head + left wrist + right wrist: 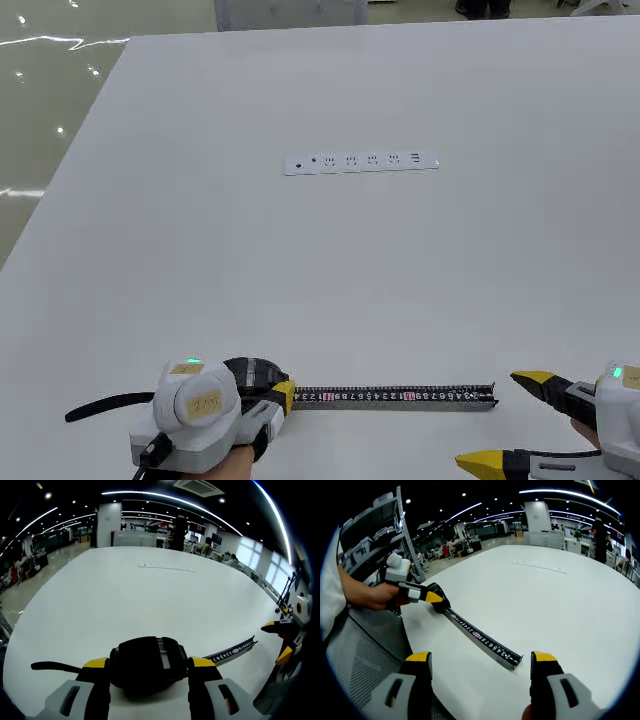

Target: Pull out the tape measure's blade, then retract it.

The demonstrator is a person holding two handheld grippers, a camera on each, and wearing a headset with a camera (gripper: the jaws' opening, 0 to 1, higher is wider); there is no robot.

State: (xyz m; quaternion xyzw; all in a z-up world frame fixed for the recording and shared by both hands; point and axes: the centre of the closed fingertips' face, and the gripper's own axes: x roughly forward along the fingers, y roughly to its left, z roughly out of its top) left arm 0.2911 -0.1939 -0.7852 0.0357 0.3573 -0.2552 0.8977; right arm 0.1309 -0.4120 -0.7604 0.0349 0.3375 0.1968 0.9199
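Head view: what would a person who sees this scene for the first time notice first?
The blade lies pulled out along the near edge of the white table. The left gripper clamps the black tape measure at one end, and the right gripper stands open just past the free tip, not touching it. Farther away lies a white power strip.

both the left gripper (270, 386) and right gripper (505, 420) have white housings, black jaws tipped yellow and a green light (192, 361) on top; the left carries tan stickers (204, 404); the sleeve (330, 595) is white.
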